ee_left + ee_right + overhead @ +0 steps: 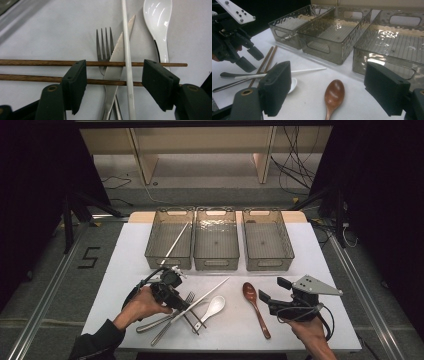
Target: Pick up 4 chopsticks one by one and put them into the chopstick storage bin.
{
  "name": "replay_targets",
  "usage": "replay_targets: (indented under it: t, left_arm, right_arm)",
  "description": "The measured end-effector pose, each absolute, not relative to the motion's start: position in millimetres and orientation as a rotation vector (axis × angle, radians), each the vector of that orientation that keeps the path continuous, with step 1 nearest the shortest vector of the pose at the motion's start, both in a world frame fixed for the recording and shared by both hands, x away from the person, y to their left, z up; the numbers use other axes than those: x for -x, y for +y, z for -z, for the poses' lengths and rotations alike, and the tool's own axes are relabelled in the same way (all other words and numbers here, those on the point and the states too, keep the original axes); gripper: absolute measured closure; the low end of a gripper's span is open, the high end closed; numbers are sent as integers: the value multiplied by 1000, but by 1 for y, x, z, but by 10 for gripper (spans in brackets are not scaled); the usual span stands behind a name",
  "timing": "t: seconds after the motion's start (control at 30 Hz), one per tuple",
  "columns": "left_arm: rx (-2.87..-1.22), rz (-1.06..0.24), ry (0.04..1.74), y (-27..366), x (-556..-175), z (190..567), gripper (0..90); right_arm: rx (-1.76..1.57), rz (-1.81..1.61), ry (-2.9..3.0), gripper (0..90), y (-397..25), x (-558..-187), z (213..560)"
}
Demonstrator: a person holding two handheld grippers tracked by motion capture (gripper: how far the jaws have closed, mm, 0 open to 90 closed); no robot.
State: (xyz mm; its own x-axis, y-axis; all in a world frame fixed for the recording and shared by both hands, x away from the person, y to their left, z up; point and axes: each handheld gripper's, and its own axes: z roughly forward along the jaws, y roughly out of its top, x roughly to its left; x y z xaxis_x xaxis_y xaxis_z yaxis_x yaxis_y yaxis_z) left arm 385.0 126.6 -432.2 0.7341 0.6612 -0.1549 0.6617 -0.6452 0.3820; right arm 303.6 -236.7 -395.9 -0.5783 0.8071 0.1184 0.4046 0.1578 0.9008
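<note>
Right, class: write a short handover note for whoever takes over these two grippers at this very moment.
Left gripper: open, jaws straddling the cutlery pile.
Right gripper: open, holding nothing, above the brown spoon.
Pile: two brown chopsticks, fork, knife, white chopstick, white spoon.
Done: one white chopstick in the left bin.
Left: everything on the table; middle bin and right bin are empty.

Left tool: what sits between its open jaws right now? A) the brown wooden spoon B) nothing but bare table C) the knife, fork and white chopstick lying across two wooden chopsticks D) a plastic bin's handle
C: in the left gripper view, the left tool is open astride the knife, fork and white chopstick, which lie across the two wooden chopsticks.
</note>
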Motion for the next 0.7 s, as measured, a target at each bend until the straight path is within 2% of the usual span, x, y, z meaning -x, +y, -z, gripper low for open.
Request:
replay_targets:
  t: [0.7]
  left_arm:
    - [-2601,51,975,112,-381,447,598]
  right_arm:
    - [-1151,-1396,2052,229,-236,-304,396]
